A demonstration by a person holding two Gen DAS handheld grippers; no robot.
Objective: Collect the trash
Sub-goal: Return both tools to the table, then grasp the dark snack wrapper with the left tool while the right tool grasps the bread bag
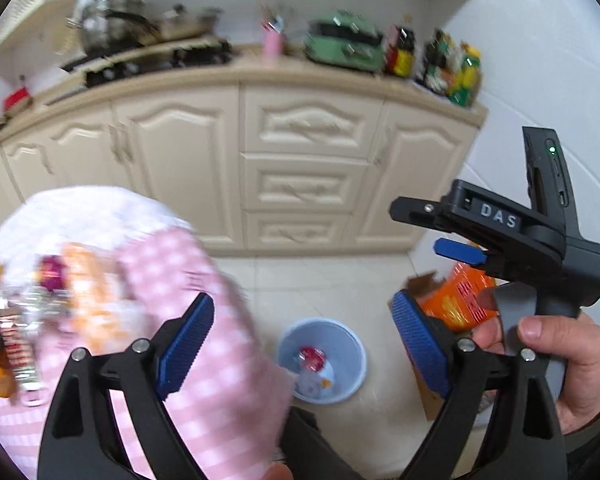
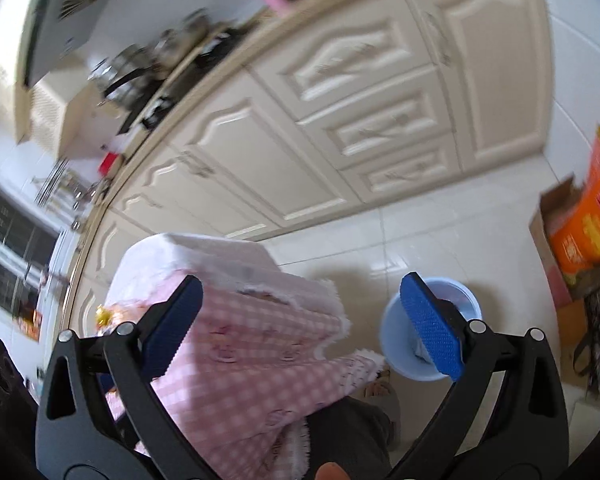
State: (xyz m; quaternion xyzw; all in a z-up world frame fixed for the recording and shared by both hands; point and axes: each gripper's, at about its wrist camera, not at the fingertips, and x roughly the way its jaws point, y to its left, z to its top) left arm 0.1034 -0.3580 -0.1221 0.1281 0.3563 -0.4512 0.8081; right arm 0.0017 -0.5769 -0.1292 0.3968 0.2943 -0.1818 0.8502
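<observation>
In the left wrist view, the left gripper [image 1: 304,344] fills the bottom of the frame with its blue-padded fingers [image 1: 186,346] spread wide and nothing between them. Between and beyond them, at lower centre, a pale blue bin [image 1: 323,360] stands on the white tiled floor [image 1: 320,276] with a red wrapper [image 1: 311,357] and other scraps inside. At the left, a tabletop under a pink checked cloth [image 1: 204,320] carries blurred snack wrappers [image 1: 28,312]. At the right edge, a hand [image 1: 564,364] holds the right gripper [image 1: 448,236], seen side-on with its fingers apart and empty. An orange box [image 1: 456,300] shows behind it. Cream cabinets [image 1: 300,160] run across the middle of the frame. In the right wrist view, the fingers again stand wide and empty, the bin at lower right partly hidden behind the right-hand one, and the pink cloth draped at lower centre.
</observation>
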